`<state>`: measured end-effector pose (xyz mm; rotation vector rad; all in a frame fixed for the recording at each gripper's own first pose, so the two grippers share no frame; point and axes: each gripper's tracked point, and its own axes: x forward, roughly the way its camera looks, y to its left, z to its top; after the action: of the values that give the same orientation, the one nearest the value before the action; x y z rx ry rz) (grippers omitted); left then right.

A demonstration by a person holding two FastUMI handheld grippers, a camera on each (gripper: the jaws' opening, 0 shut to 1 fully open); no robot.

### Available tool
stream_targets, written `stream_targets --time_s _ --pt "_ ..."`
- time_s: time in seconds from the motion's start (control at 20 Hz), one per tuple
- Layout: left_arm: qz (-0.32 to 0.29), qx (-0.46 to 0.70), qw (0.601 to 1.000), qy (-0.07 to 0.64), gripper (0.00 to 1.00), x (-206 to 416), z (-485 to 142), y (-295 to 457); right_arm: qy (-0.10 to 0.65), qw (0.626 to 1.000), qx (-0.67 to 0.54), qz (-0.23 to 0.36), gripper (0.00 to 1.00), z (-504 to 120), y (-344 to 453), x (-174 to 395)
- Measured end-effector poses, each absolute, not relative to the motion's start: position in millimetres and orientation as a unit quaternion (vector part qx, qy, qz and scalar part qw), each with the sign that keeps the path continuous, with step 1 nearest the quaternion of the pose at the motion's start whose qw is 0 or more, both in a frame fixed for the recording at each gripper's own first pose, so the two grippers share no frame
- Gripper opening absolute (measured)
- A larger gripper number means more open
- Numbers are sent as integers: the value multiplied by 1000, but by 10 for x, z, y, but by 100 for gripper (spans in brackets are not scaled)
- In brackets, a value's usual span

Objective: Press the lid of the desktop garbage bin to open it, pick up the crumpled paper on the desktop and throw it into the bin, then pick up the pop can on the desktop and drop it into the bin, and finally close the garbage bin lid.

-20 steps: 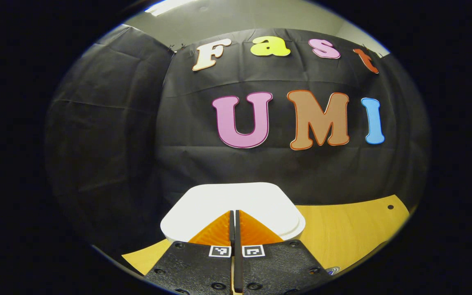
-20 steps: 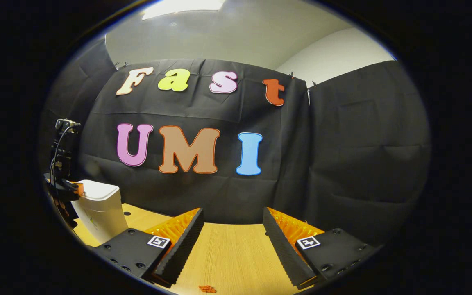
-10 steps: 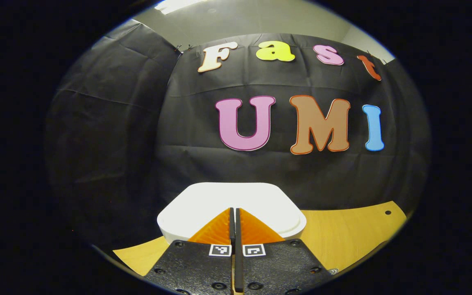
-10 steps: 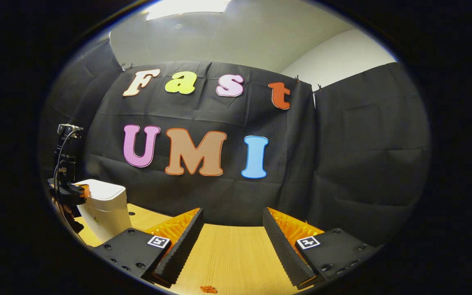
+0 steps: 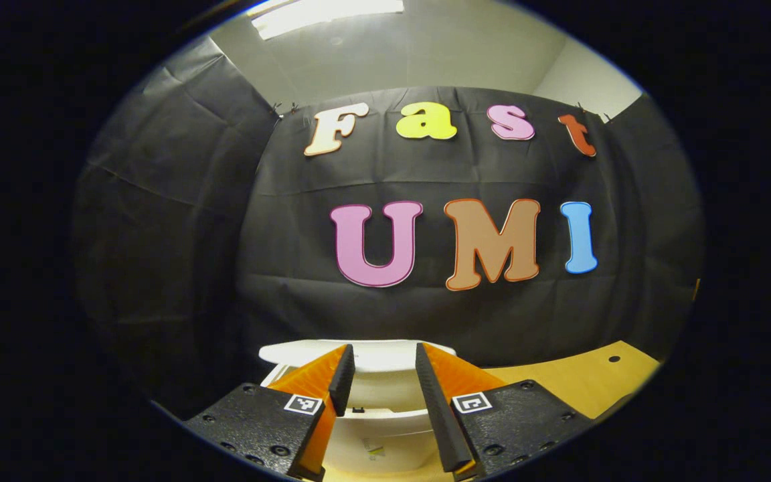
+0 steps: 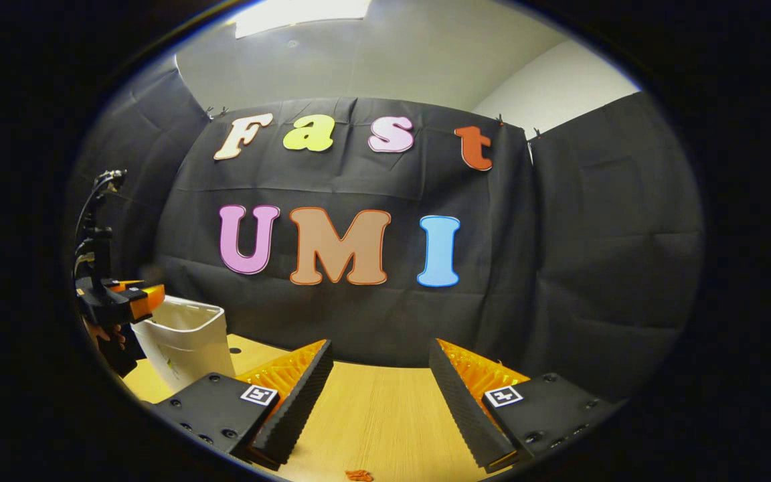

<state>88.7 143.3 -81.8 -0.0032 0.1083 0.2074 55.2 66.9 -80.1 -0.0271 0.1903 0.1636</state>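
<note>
The white desktop bin (image 5: 385, 428) stands right in front of my left gripper (image 5: 382, 368), whose fingers are open with nothing between them. In the left gripper view the bin's lid (image 5: 359, 353) is lifted off the rim and seen edge-on. In the right gripper view the bin (image 6: 188, 341) is at the far left with its mouth open. The left gripper (image 6: 138, 298) hovers at its top edge there, held by a hand (image 6: 101, 331). My right gripper (image 6: 379, 365) is open and empty above the wooden table (image 6: 372, 422).
A small orange scrap (image 6: 359, 475) lies on the table near its front edge. The tabletop has a small round hole (image 6: 233, 349) beside the bin. Black cloth walls close in the booth at the back and on both sides.
My left gripper was shut with its tips on the closed lid. It has drawn back and opened, and the lid has sprung up. The right gripper has barely moved.
</note>
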Motion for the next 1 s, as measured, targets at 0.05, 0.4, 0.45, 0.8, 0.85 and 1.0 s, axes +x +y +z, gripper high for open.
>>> stream_targets --time_s 0.05,0.4,0.45,0.8,0.85,1.0 --pt "102 -6 993 52 56 856 -780 1412 98 991 -12 85 96 -837 696 560" --pt "87 -18 996 23 83 571 -487 1259 135 985 -7 102 96 -1196 819 642" --pt "85 -15 996 20 84 535 -450 1243 143 984 -10 104 96 -1285 829 656" --pt "76 11 997 2 89 281 -233 1149 228 967 -19 113 97 -2064 843 644" --pt "76 13 997 0 91 258 -203 1138 240 964 -19 114 97 -2179 847 629" --pt "77 20 997 -3 90 192 -151 1137 273 954 -29 120 97 -2487 893 582"
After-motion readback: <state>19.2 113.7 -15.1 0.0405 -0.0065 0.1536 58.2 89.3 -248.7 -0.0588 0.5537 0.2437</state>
